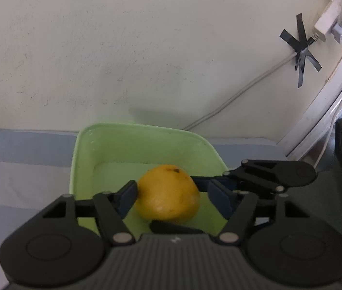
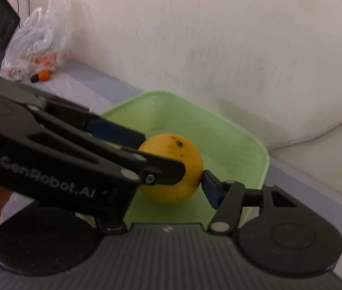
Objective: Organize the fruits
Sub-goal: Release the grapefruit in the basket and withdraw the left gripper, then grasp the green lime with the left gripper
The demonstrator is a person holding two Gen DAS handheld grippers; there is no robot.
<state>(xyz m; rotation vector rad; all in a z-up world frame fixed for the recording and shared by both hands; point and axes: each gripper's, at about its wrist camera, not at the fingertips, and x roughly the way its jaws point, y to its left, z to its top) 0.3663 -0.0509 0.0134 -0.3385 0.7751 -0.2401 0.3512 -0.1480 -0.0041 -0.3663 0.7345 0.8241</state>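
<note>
A clear plastic bag (image 2: 35, 38) lies far left on the bench (image 2: 79, 82). The left tongs (image 1: 173, 193) straddle the orange (image 1: 168, 193), released: one pad touches the fruit and the other stands just off it. The orange sits in the green basket (image 1: 84, 159). The right tongs (image 2: 169, 178) press one pad against the orange; the other pad is hidden, so I cannot tell their grip.

- The orange (image 1: 168, 194) sits in the green basket (image 1: 84, 154), at 6 o'clock.
- Left gripper (image 1: 173, 197): left pad touches it, right pad apart.
- Right gripper's fingers (image 1: 219, 180) reach in from 3 o'clock.
</note>
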